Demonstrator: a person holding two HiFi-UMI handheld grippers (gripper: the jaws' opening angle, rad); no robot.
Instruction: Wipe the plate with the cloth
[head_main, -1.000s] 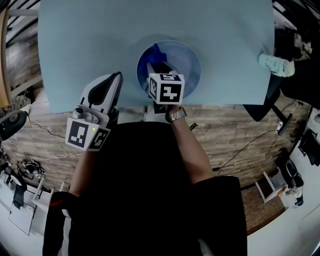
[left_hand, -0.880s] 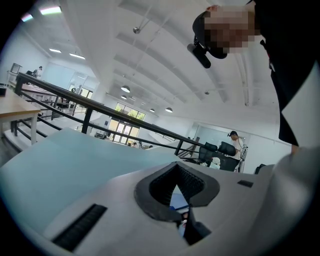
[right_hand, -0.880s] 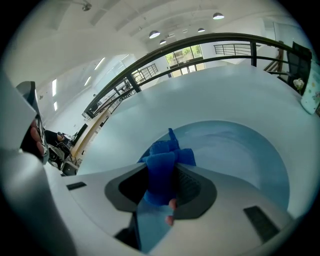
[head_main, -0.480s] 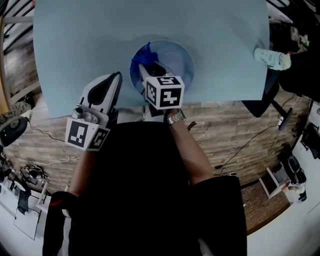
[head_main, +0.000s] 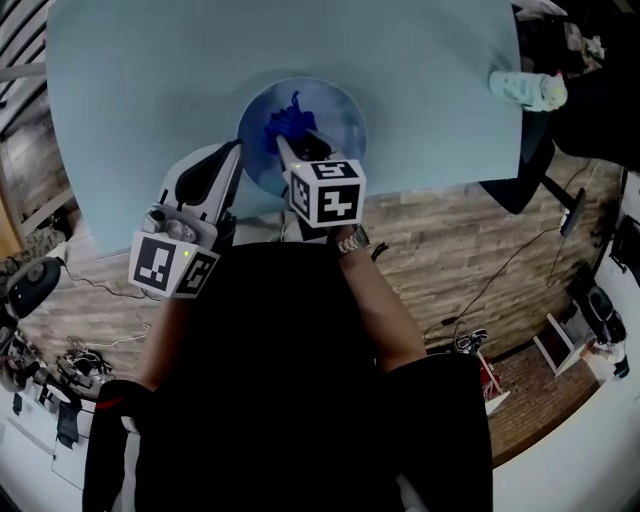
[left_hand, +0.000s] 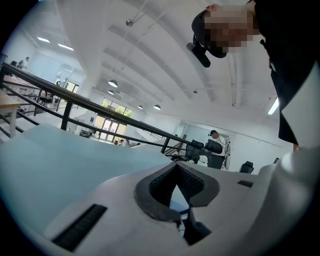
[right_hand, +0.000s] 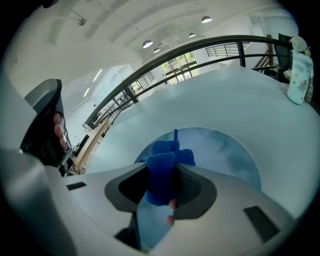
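**Cloth pinched, down on the plate**

My right gripper (right_hand: 161, 186) pinches the blue cloth (right_hand: 160, 172), which lies bunched on the left part of the plate (head_main: 335, 108). The plate sits by the near edge of the tabletop (head_main: 140, 80). My left gripper (head_main: 233, 152), jaws pressed together on nothing, hovers just left of the plate.

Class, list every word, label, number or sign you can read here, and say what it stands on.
None can be read.
Cube on left claw: square black-and-white pattern, no words.
Cube on right claw: the same.
Bottle: print too small to read.
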